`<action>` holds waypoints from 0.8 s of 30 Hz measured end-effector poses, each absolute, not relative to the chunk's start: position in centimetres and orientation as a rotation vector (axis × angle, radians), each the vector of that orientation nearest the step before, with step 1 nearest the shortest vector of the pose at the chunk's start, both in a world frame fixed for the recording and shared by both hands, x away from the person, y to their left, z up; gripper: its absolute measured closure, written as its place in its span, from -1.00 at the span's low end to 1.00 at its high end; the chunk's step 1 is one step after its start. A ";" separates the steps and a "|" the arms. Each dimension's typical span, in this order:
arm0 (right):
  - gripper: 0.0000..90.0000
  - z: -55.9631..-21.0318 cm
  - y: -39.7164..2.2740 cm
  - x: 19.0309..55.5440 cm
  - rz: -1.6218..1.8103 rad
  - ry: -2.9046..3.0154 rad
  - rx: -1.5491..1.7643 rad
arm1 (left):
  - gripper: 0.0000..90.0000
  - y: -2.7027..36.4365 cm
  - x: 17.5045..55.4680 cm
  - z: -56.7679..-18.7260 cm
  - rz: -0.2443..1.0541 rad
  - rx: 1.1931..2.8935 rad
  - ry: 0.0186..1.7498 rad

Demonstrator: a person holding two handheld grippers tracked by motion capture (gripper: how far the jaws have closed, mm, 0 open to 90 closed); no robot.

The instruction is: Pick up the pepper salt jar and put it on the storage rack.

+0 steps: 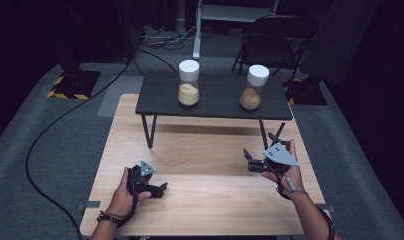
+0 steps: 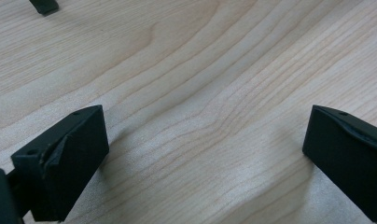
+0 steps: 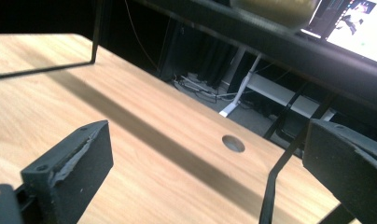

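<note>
Both grippers sit low over the wooden table, jaws spread wide, gripping nothing — looks like a ready pose. Left gripper hovers at the near-left, right gripper nearer the raised black shelf. Two white-lidded jars, left jar and right jar, stand upright on the shelf, well apart from both, right jar closest to the right gripper.

black grippers (grey plates), beaded bracelet
</note>
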State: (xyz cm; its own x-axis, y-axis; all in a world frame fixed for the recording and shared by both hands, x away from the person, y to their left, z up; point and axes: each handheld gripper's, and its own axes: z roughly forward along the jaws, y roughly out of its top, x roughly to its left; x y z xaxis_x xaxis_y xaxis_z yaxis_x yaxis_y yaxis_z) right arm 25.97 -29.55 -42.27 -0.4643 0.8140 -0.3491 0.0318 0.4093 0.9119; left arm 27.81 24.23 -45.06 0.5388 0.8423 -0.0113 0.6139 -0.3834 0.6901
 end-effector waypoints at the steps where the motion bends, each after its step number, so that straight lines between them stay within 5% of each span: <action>1: -0.97 -42.4 -29.6 25.9 1.141 1.810 0.730 | -0.99 24.2 27.8 -45.0 0.455 2.130 1.172; 24: -0.97 -45.8 -32.0 25.2 0.984 1.956 0.808 | -0.99 24.2 27.8 -45.0 0.455 2.130 1.172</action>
